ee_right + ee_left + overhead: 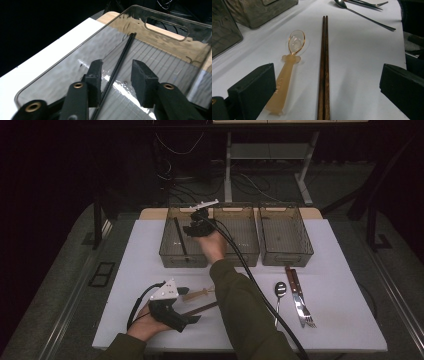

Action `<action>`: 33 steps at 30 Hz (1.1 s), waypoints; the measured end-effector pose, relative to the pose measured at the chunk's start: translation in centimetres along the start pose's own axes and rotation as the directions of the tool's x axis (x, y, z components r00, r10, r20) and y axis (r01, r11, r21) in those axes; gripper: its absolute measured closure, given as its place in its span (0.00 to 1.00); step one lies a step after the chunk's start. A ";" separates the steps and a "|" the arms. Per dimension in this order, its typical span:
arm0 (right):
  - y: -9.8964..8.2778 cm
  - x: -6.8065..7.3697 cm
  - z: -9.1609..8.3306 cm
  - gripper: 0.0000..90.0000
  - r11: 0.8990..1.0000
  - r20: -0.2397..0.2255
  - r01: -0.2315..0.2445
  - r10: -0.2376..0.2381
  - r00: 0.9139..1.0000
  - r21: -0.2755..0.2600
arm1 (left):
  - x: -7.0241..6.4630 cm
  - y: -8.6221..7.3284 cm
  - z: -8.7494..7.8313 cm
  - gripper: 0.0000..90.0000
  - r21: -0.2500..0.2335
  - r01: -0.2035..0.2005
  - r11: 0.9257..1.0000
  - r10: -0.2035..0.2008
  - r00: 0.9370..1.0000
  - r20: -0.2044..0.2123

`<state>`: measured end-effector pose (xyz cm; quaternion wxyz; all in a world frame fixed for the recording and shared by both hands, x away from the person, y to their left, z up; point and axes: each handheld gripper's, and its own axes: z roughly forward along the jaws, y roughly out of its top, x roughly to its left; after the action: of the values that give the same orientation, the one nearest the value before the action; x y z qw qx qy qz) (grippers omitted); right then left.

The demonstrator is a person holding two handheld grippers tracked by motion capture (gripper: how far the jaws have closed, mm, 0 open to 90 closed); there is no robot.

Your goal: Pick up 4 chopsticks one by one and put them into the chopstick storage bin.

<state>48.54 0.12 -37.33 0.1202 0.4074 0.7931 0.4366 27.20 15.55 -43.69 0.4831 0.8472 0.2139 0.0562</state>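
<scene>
At the near left of the white table (345, 270) we see the left gripper (192, 319), its jaws spread wide and holding nothing. Between them on the tabletop lie a translucent amber plastic spoon (287, 75) and, just to its right, a pair of dark brown wooden chopsticks (324, 67). Farther back, the right gripper (116, 75) hangs over the leftmost of three smoky clear plastic bins (170, 251). Its jaws stand apart, their pads clear of the black chopsticks (120, 62) that lie inside that bin between them. To the near right, a steel spoon (279, 290) and wooden-handled cutlery (297, 295) rest on the table.
</scene>
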 end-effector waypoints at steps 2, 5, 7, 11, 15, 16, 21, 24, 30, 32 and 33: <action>0.1 -0.2 -0.6 0.63 1.000 0.005 0.006 -0.006 1.000 -0.008 | 0.0 0.0 0.0 0.00 -0.001 -0.007 1.000 0.007 1.000 -0.002; 0.2 -0.7 -1.7 0.56 1.000 -0.008 -0.011 0.011 1.000 -0.015 | 0.0 0.0 -0.1 0.00 -0.002 0.000 1.000 -0.001 1.000 -0.009; 0.3 -1.0 -2.4 0.51 1.000 -0.015 -0.011 0.011 1.000 -0.028 | 0.0 0.0 -0.1 0.00 0.002 0.002 1.000 -0.002 1.000 -0.009; 0.5 -1.7 -4.0 0.44 0.999 -0.031 -0.011 0.010 0.999 -0.048 | 0.1 0.0 -0.2 0.00 0.002 0.002 1.000 -0.002 1.000 -0.012; 0.4 -2.1 -5.6 0.39 0.999 -0.053 0.015 -0.017 0.998 -0.045 | 0.0 -0.1 -0.1 0.00 -0.008 0.016 1.000 -0.016 1.000 -0.012; 0.3 -2.2 -6.0 0.39 0.999 -0.053 0.027 -0.029 0.998 -0.044 | 0.0 -0.1 -0.2 0.00 -0.006 0.008 1.000 -0.008 1.000 -0.011; -0.5 -2.7 -7.9 0.32 0.997 -0.064 0.054 -0.057 0.996 -0.046 | 0.0 -0.1 -0.2 0.00 -0.012 0.012 1.000 -0.012 1.000 -0.010; -1.1 -3.1 -9.0 0.25 0.997 -0.069 0.063 -0.065 0.995 -0.034 | 0.0 -0.1 -0.2 0.00 -0.009 0.012 1.000 -0.012 1.000 -0.011; -2.2 -3.8 -11.1 0.19 0.995 -0.068 0.103 -0.102 0.992 0.011 | 0.0 -0.1 -0.1 0.00 -0.013 0.019 1.000 -0.019 1.000 -0.010; -2.8 -4.0 -11.8 0.18 0.993 -0.084 0.115 -0.113 0.990 0.022 | 0.1 -0.1 -0.1 0.00 -0.015 0.020 1.000 -0.021 1.000 -0.011; -3.1 -4.1 -12.1 0.14 0.992 -0.071 0.119 -0.117 0.991 0.028 | 0.1 -0.1 -0.1 0.00 -0.017 0.018 1.000 -0.019 1.000 -0.013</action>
<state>42.88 -11.07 -33.32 0.1116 0.3461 0.8265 0.4297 27.18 15.73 -43.76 0.4891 0.8407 0.2246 0.0592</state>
